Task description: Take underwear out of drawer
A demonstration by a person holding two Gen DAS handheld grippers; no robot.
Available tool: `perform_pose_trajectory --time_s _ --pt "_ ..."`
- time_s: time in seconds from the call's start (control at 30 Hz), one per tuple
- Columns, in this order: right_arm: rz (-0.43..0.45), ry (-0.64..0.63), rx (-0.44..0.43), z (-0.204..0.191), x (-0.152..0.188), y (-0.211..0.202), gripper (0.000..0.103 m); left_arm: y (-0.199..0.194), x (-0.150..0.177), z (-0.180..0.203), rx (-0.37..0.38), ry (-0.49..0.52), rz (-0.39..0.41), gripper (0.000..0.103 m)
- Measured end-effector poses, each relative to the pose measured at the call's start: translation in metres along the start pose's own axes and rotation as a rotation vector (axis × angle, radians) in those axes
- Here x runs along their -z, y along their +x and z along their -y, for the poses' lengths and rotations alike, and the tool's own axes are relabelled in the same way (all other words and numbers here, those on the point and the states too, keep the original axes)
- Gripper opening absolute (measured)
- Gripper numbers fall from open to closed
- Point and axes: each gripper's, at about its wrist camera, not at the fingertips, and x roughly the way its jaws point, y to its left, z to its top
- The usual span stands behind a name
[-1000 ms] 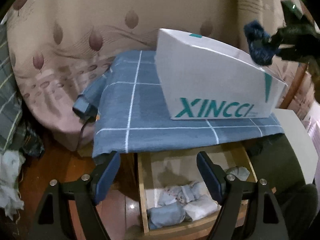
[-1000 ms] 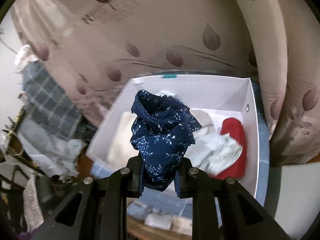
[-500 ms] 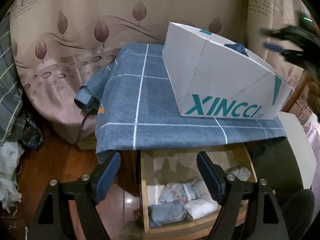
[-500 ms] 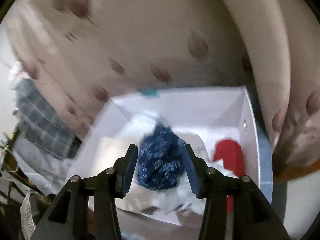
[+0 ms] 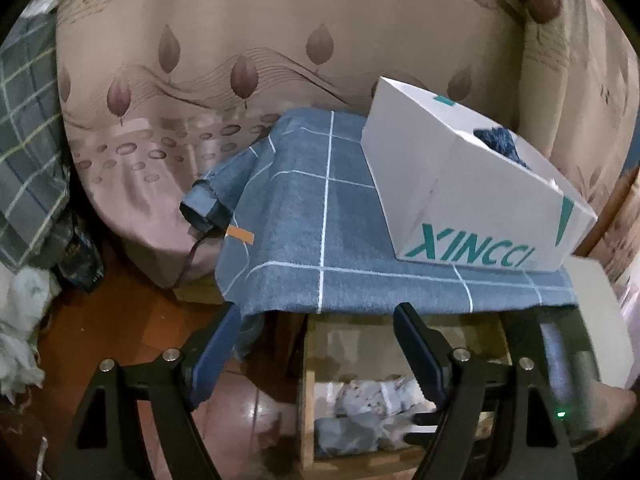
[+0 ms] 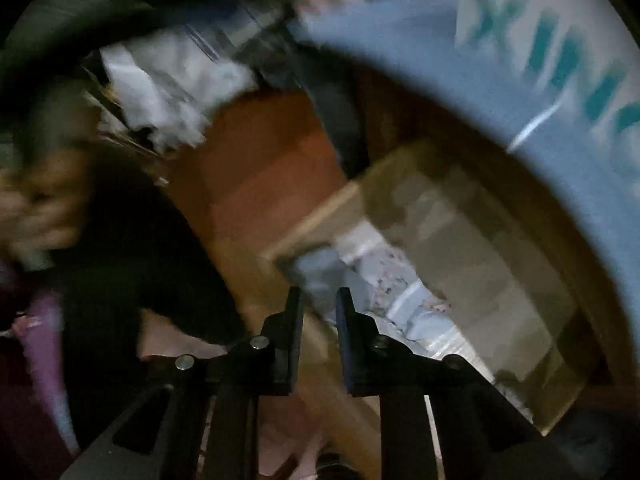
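The wooden drawer (image 5: 306, 396) stands open below the nightstand and holds several rolled pieces of underwear (image 5: 352, 436). My left gripper (image 5: 316, 360) is open and empty, held above the drawer's left side. My right gripper (image 6: 318, 304) is empty, its jaws a narrow gap apart, above the drawer (image 6: 320, 226) and near the rolled underwear (image 6: 320, 272); the view is blurred. It also shows low in the left wrist view (image 5: 416, 426) at the drawer. The dark blue underwear (image 5: 500, 144) lies in the white XINCCI box (image 5: 460, 200).
The box sits on a blue checked cloth (image 5: 320, 220) covering the nightstand. A bed with a leaf-patterned cover (image 5: 240, 60) is behind. Clothes (image 5: 24, 160) pile at the left on the wooden floor (image 5: 120, 320).
My right gripper let go of the dark blue underwear into the box, then swung down to the open drawer. My left gripper shifted slightly left.
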Motion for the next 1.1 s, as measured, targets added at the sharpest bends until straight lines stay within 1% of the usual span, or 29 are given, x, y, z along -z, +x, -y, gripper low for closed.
perform_pose_trajectory --time_s 0.07,0.13,0.17,0.2,0.23,0.27,0.3,0.33,0.4,0.47,0.5,0.57,0.67,0.73,0.8,0.87,0.93,0.97,1.0,1.03,1.07,1.1 --pt "-0.061 -0.030 0.021 0.000 -0.008 0.026 0.015 0.001 0.001 0.002 0.004 0.011 -0.004 0.081" --pt "-0.115 -0.049 -0.007 -0.003 -0.013 0.045 0.015 0.002 0.001 0.001 0.016 0.004 -0.010 0.081" --pt "-0.126 -0.057 -0.014 -0.003 -0.014 0.050 0.016 0.003 0.001 0.000 0.023 -0.001 -0.014 0.081" --pt "-0.146 -0.059 -0.026 -0.004 -0.016 0.057 0.018 0.004 0.001 -0.001 0.029 -0.006 -0.020 0.081" --pt "-0.187 -0.056 -0.051 -0.003 -0.022 0.066 0.018 0.007 0.001 -0.001 0.035 -0.013 -0.030 0.081" --pt "-0.201 -0.063 -0.049 -0.003 -0.024 0.072 0.018 0.008 0.001 -0.002 0.037 -0.016 -0.036 0.081" --pt "-0.219 -0.078 -0.037 -0.004 -0.027 0.081 0.019 0.009 0.001 -0.002 0.039 -0.018 -0.044 0.081" --pt "-0.244 -0.081 -0.041 -0.003 -0.029 0.088 0.024 0.011 0.001 -0.001 0.041 -0.020 -0.052 0.081" --pt "-0.303 -0.064 -0.056 0.003 -0.030 0.104 0.025 0.012 0.002 -0.002 0.042 -0.020 -0.061 0.081" --pt "-0.323 -0.076 -0.044 0.007 -0.028 0.111 0.028 0.013 0.002 -0.002 0.035 -0.020 -0.062 0.081" --pt "-0.327 -0.073 -0.046 0.009 -0.026 0.112 0.029 0.013 0.002 -0.003 0.037 -0.023 -0.062 0.081" --pt "-0.330 -0.100 -0.017 0.010 -0.018 0.111 0.029 0.015 0.002 -0.005 0.042 -0.035 -0.070 0.081" --pt "-0.333 -0.109 0.022 0.022 -0.005 0.107 0.030 0.017 0.002 -0.007 0.051 -0.047 -0.082 0.081" --pt "-0.318 -0.122 0.088 0.028 0.002 0.101 0.030 0.016 0.003 -0.005 0.045 -0.043 -0.081 0.081" --pt "-0.302 -0.122 0.184 0.039 0.006 0.094 0.031 0.016 0.003 -0.003 0.041 -0.035 -0.080 0.081" --pt "-0.272 -0.076 0.239 0.053 0.009 0.083 0.033 0.016 0.004 0.000 0.039 -0.023 -0.080 0.081" --pt "-0.228 -0.038 0.219 0.055 0.012 0.071 0.036 0.017 0.005 0.004 0.034 -0.001 -0.081 0.081" --pt "-0.240 -0.016 0.190 0.054 0.017 0.067 0.034 0.017 0.006 0.006 0.034 0.011 -0.083 0.081" --pt "-0.225 -0.006 0.179 0.050 0.024 0.060 0.034 0.018 0.008 0.008 0.035 0.027 -0.088 0.081" --pt "-0.191 -0.023 0.167 0.041 0.032 0.051 0.035 0.021 0.009 0.012 0.038 0.049 -0.102 0.081" --pt "-0.178 -0.025 0.149 0.035 0.040 0.043 0.036 0.023 0.011 0.016 0.041 0.066 -0.112 0.081" --pt "-0.166 0.012 0.170 0.035 0.045 0.035 0.034 0.024 0.013 0.019 0.046 0.082 -0.123 0.081"
